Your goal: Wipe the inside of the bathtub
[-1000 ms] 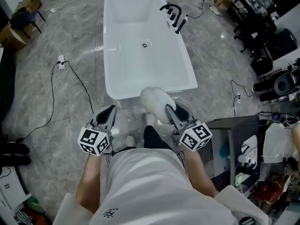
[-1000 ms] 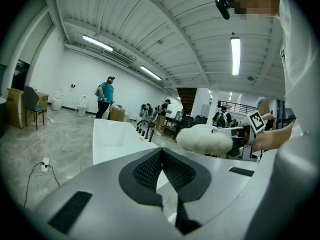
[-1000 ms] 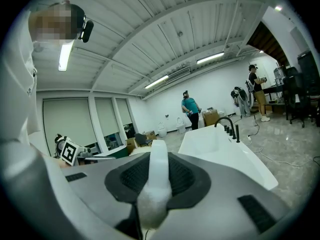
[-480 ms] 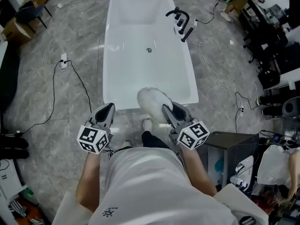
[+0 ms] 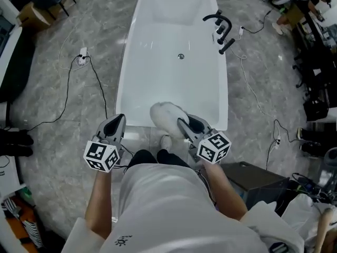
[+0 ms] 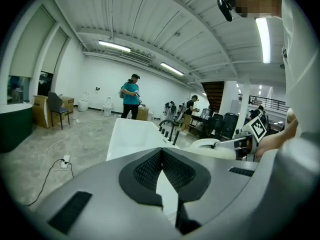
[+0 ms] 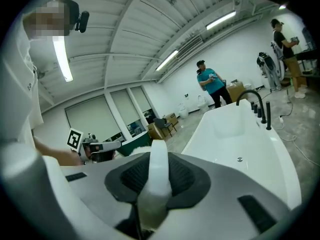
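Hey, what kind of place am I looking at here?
Probably an industrial hall or lab, not a bathroom: the white freestanding bathtub stands on open grey floor, a white power strip lies beside it.

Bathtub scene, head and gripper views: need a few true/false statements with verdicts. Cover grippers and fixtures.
1. The right gripper is shut on a fluffy white duster. True.
2. The left gripper holds a cloth. False: it is empty, jaws together.
3. A black faucet stands on the right rim of the bathtub. True.
4. The power strip lies inside the bathtub. False: it lies on the floor, left of the bathtub.
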`<state>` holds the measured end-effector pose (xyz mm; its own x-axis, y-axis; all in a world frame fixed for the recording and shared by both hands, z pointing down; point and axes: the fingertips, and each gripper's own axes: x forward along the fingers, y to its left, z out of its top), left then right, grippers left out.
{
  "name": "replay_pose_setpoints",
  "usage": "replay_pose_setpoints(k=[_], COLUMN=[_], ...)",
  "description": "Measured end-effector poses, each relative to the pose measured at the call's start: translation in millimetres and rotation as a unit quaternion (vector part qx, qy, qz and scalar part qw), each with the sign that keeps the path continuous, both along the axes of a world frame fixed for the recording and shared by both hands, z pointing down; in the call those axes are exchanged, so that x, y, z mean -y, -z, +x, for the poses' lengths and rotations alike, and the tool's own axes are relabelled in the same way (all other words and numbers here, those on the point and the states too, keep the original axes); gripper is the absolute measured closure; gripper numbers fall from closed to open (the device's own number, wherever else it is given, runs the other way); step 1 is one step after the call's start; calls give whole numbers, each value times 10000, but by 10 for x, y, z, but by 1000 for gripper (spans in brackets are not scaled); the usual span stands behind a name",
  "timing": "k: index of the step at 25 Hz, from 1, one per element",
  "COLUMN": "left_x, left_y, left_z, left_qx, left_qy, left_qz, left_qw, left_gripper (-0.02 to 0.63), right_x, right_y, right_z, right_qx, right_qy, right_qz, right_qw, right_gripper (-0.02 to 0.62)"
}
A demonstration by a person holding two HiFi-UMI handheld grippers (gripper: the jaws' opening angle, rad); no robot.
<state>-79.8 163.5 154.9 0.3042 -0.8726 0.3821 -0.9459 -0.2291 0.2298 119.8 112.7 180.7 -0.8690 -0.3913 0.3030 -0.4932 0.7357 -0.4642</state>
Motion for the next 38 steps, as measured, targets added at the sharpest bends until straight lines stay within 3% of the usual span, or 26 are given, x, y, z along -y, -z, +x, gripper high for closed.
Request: replay_pose_setpoints(k=[5, 17, 33, 38], left_x=[84, 251, 432, 508], left_y=[-76, -495, -1843, -2160], left_z=[-51, -428, -990, -1096], left_qx=[106, 89, -123, -123], left_qy=[438, 757, 380, 254], left_qz=[-137, -502, -1294, -1480], left_qw=[9989, 9958, 9908, 9886], left_gripper=[594, 594, 594, 594], right_x=[222, 330, 106, 131], right_y=[-210, -972, -2646, -3068], right_z=[-109, -767, -1701, -1910], right_qx=[-21, -202, -911, -1188], right_qy=[413, 1030, 1613, 1426], right_qz=[-166, -971, -1930, -2223], right_qw=[9990, 9897, 9635, 9572], right_gripper=[492, 492, 492, 492])
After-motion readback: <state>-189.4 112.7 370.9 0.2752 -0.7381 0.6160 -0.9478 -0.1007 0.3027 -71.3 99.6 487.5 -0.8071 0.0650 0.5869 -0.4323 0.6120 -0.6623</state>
